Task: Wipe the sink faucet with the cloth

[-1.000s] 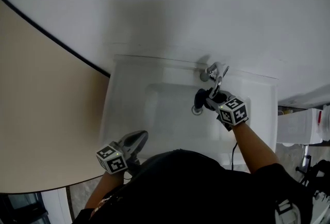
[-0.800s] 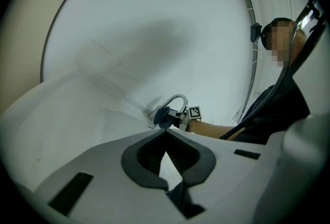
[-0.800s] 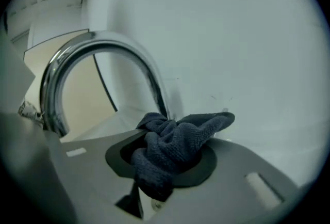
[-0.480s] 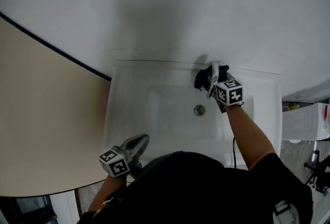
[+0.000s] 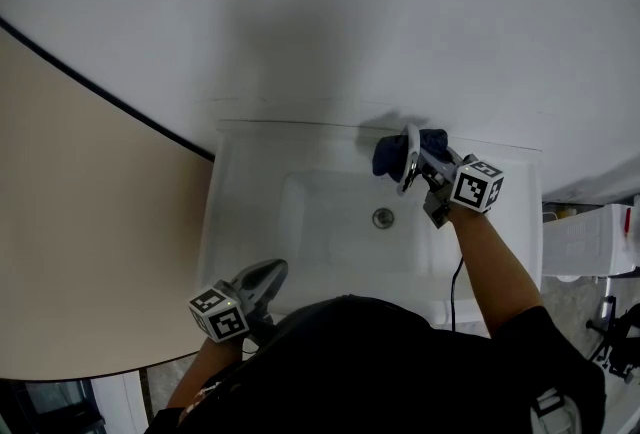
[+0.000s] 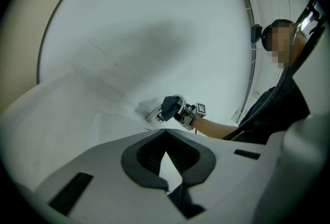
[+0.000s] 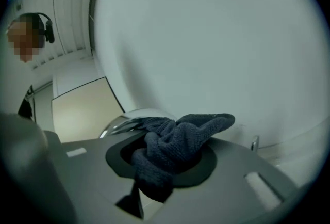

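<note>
backing white sink (image 5: 240,222): white wall (image 5: 400,22), beige panel (image 5: 90,232) left, cloth (image 5: 388,154) at faucet (image 5: 409,165)

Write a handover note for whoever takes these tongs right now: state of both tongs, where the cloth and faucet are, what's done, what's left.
Left tongs: shut, empty, near the sink's front left corner.
Right tongs: shut on the dark cloth, at the faucet at the back of the sink.
Done: cloth is gripped and lies against the faucet; how much is wiped cannot be told.
Left: wipe the faucet all over.
</note>
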Demonstrator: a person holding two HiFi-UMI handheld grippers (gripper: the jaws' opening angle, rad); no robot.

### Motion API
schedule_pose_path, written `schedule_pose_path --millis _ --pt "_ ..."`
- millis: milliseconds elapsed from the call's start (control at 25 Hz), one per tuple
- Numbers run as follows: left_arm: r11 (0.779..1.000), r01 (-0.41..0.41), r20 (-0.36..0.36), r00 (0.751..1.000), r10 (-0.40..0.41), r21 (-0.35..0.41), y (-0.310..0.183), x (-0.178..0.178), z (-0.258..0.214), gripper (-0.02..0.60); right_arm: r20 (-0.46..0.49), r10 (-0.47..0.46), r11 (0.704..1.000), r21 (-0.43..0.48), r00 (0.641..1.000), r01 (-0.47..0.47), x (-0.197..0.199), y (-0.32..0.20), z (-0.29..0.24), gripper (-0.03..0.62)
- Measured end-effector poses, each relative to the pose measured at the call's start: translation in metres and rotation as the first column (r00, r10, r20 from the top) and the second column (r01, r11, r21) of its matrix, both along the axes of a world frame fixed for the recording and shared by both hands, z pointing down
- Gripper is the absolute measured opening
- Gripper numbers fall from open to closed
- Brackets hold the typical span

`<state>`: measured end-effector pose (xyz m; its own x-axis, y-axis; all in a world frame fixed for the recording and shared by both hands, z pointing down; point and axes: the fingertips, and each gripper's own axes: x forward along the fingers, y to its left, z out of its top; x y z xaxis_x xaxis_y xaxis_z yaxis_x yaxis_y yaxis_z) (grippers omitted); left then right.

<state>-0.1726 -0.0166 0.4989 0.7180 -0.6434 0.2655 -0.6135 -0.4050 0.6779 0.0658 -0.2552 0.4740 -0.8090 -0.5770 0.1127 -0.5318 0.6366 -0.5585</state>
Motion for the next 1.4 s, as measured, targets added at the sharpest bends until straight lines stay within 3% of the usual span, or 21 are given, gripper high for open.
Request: schedule_pose_path --millis 200,480,600,680,760,880,960,1040,1120,1200,1400 --pt "1.0 -0.001 -0.004 1.0 0.001 0.004 0.0 0.001 -0.003 -0.008 0.037 -0.117 0.992 0.053 0.992 0.115 -0.01 0.028 -0.001 0.101" --pt "1.0 0.003 0.02 1.0 -0.002 -0.011 0.0 0.001 -0.001 -0.008 -0.02 -0.274 0.954 0.117 0.961 0.275 -0.004 0.061 0.012 0.1" --pt "1.0 -0.001 0.013 1.0 0.001 -0.014 0.001 0.001 0.002 -0.008 -0.135 -0.283 0.955 0.051 0.95 0.291 0.007 0.078 0.047 0.103" --pt "1.0 -0.006 0.017 1.0 0.006 -0.017 0.001 0.001 0.003 -0.008 -0.284 -0.179 0.98 0.029 0.942 0.195 0.024 0.071 0.077 0.104" --pt "1.0 -0.011 0.024 1.0 0.011 -0.023 0.0 0.003 0.002 -0.008 -0.433 -0.032 0.995 0.075 0.901 0.072 0.042 0.048 0.089 0.104" --pt "1.0 -0.015 0.033 0.999 0.016 -0.026 -0.001 0.006 0.0 -0.008 -0.598 0.114 0.984 0.177 0.793 -0.008 0.05 0.008 0.085 0.104" --pt "1.0 -0.02 0.04 0.999 0.021 -0.024 -0.002 0.009 -0.003 -0.008 -0.707 0.143 0.979 0.205 0.693 0.007 0.045 -0.015 0.088 0.104" --pt "0.999 -0.029 0.048 0.998 0.03 -0.02 -0.001 0.012 -0.003 -0.008 -0.81 0.144 0.978 0.203 0.569 0.042 0.04 -0.032 0.099 0.104" --pt "0.999 -0.029 0.05 0.998 0.03 -0.02 0.0 0.012 -0.001 -0.008 -0.859 0.142 0.979 0.197 0.491 0.061 0.038 -0.038 0.109 0.104" --pt "1.0 -0.02 0.046 0.999 0.021 -0.023 0.001 0.01 -0.001 -0.008 -0.87 0.135 0.98 0.188 0.475 0.067 0.038 -0.036 0.111 0.101" --pt "0.999 -0.019 0.032 0.999 0.02 -0.028 -0.001 0.011 0.003 -0.007 -0.878 0.06 0.983 0.136 0.475 0.127 0.027 -0.016 0.119 0.101"
